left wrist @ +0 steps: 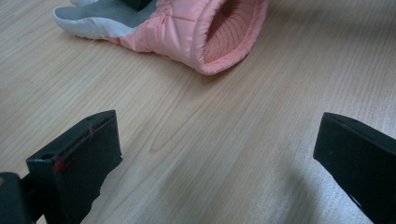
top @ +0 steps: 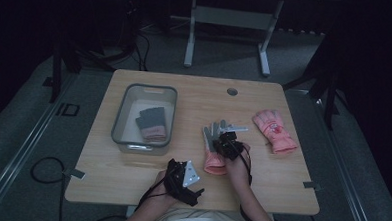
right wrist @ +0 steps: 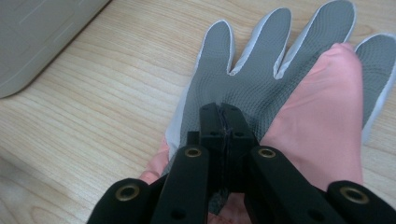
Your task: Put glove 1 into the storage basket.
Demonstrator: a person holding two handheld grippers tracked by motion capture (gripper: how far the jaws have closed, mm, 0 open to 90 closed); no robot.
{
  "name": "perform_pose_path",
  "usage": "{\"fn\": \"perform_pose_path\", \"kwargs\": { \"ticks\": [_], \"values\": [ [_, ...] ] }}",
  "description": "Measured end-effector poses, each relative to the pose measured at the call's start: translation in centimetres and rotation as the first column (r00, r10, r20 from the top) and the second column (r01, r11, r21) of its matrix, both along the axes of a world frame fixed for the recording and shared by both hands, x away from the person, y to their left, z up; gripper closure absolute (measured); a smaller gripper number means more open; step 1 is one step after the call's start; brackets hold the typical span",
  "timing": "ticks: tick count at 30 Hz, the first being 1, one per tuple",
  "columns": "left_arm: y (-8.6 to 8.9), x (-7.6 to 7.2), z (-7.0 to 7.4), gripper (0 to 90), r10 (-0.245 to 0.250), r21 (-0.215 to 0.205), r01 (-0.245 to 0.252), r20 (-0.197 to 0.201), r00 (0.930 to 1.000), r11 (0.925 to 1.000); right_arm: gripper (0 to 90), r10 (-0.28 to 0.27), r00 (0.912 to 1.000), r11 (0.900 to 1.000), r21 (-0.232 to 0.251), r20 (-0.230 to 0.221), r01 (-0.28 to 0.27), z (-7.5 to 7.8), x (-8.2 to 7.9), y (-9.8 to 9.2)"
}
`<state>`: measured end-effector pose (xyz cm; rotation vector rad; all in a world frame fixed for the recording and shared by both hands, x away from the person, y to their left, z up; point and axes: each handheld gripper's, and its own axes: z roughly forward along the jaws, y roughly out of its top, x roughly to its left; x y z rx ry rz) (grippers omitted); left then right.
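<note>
- We see our right gripper down on the pink glove with the grey palm, which lies palm up on the wooden table, right of the middle and toward the near edge.
- In the right gripper view its two black jaws are pressed together, tips on the grey palm just below the fingers; whether they pinch any fabric between them we cannot tell.
- The glove's fingers point to the far side, and its pink cuff lies toward us, close to our right hand.
- Our left gripper rests near the table's near edge, left of the glove and apart from it.
- In the left gripper view its jaws stand spread wide over bare wood with nothing between them, and the glove's open cuff lies farther off, facing the camera.
- A second pink glove lies back up to the right, well apart from the first one.
- A grey bin stands on the left half of the table; inside it lies a third glove, grey with a pink cuff.
- A corner of that bin shows at the upper left of the right gripper view, near the grey-palmed glove but not touching it.
</note>
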<state>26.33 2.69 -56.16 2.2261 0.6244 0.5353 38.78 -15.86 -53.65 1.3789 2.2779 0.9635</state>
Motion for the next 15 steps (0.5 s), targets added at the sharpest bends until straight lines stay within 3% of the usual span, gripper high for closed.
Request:
{"fn": "perform_pose_path", "kwargs": {
  "ticks": [7, 10, 13, 15],
  "values": [
    [0.0, 0.0, -0.1, 0.2, 0.004, 0.006, -0.004, 0.002, 1.0, 1.0, 82.2, 0.01, 0.9999, 1.0, 0.011, 0.004, -0.01, 0.3, -0.1, -0.1],
    [0.0, 0.0, -0.1, 0.2, 0.002, 0.008, -0.002, 0.0, 1.0, 1.0, 73.3, 0.03, 0.9983, 0.998, 0.045, 0.05, -0.032, 2.0, -0.7, -0.7],
    [0.0, 0.0, -0.1, 0.2, 0.004, 0.001, -0.004, -0.003, 1.0, 1.0, 69.6, 0.034, 0.9925, 0.997, 0.066, 0.118, -0.042, 4.0, -0.7, -2.5],
    [0.0, 0.0, -0.1, 0.2, 0.004, 0.0, -0.004, 0.0, 1.0, 1.0, 68.4, 0.017, 0.9901, 0.999, 0.032, 0.14, -0.021, 4.6, -0.3, -3.9]
  ]
}}
